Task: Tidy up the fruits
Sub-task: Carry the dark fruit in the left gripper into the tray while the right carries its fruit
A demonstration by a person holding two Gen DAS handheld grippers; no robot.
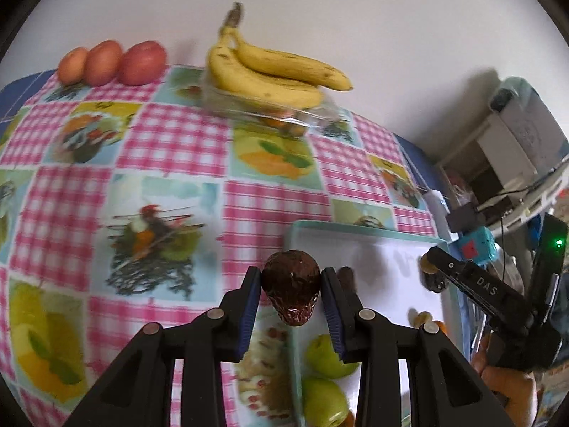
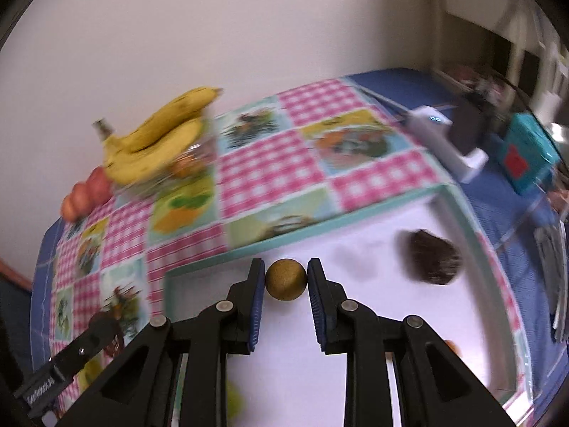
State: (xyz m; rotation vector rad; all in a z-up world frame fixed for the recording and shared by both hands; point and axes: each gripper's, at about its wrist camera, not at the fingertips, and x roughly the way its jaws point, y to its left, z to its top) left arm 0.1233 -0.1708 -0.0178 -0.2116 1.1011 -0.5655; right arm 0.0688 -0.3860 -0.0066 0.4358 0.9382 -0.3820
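My left gripper point(image 1: 291, 286) is shut on a dark brown scaly fruit point(image 1: 290, 284), held above the left edge of a white tray with a teal rim point(image 1: 359, 229). Two green apples point(image 1: 329, 356) lie in the tray below it. My right gripper point(image 2: 286, 279) is shut on a small round tan fruit point(image 2: 285, 279) above the same tray point(image 2: 313, 231). A second dark scaly fruit point(image 2: 432, 261) lies in the tray to the right. The right gripper also shows in the left wrist view point(image 1: 432, 265).
Bananas point(image 1: 270, 71) rest on a clear box of small fruit at the back of the checked tablecloth point(image 1: 167, 149). Three red-orange fruits point(image 1: 110, 62) stand at the back left by the wall. A white device and a teal box point(image 2: 526, 153) sit at the right.
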